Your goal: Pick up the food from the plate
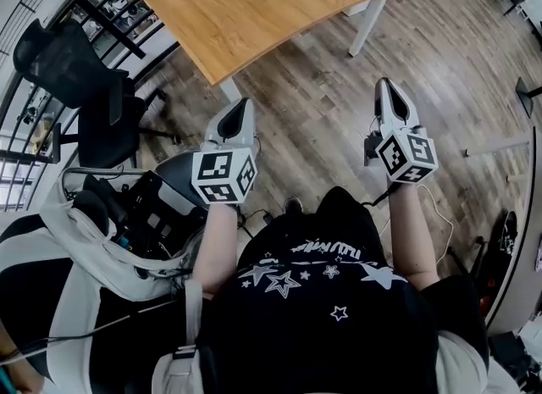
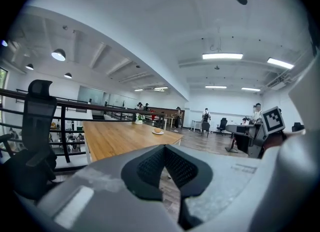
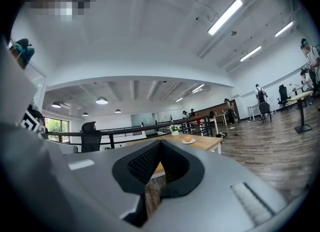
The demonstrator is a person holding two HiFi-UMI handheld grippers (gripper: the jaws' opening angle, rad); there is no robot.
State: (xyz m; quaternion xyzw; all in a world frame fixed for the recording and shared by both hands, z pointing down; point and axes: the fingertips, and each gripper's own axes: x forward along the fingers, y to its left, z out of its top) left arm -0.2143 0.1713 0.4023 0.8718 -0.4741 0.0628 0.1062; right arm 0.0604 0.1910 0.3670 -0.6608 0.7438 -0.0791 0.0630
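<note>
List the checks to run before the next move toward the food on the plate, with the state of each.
1. Food in place: ok. The food sits on the plate at the far corner of the table.
2. Left gripper free: ok. Its jaws are together with nothing between them.
3. Right gripper free: ok. Its jaws are together with nothing between them.
4. Jaws ready for a grasp: not ok. Both are shut and need opening.
5. Plate within reach: not ok. Both grippers hang over the floor, short of the table.
6. Way to the table: probably ok. The office chair stands off to the left.
</note>
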